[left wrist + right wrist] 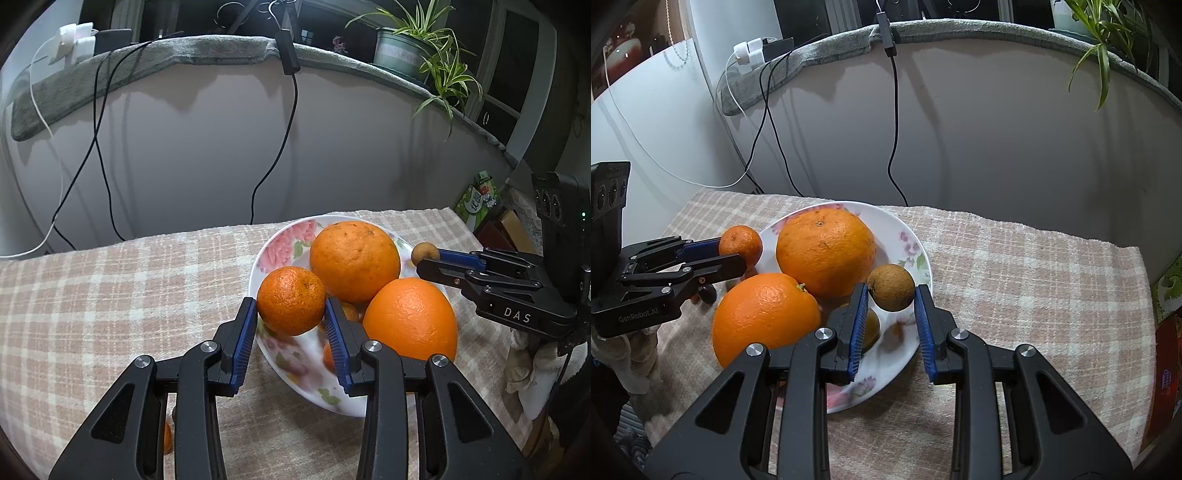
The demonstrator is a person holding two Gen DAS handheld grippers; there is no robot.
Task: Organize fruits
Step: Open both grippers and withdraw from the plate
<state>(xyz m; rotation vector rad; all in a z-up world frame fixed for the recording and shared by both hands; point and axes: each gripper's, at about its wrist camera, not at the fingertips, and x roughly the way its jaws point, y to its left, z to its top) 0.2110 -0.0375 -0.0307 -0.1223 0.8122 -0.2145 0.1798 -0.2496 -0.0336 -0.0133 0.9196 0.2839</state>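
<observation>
A white floral plate (284,236) on the checked cloth holds two big oranges (354,260) (410,319). My left gripper (290,302) is shut on a small tangerine (291,295), held just over the plate's left rim. At the right edge of the left wrist view, my right gripper (428,258) pinches a small round brown fruit (424,252). In the right wrist view that brown fruit (891,291) sits between the blue pads of the right gripper (892,287), above the plate (916,247). The left gripper (738,254) with the tangerine (742,242) shows at left. Another small yellowish fruit (873,328) lies on the plate.
The checked cloth (1015,280) covers the table up to a pale wall with hanging cables (288,122). A potted plant (402,48) stands on the ledge above. A green carton (476,199) is at the table's right end. One small orange fruit (167,437) lies near the front left.
</observation>
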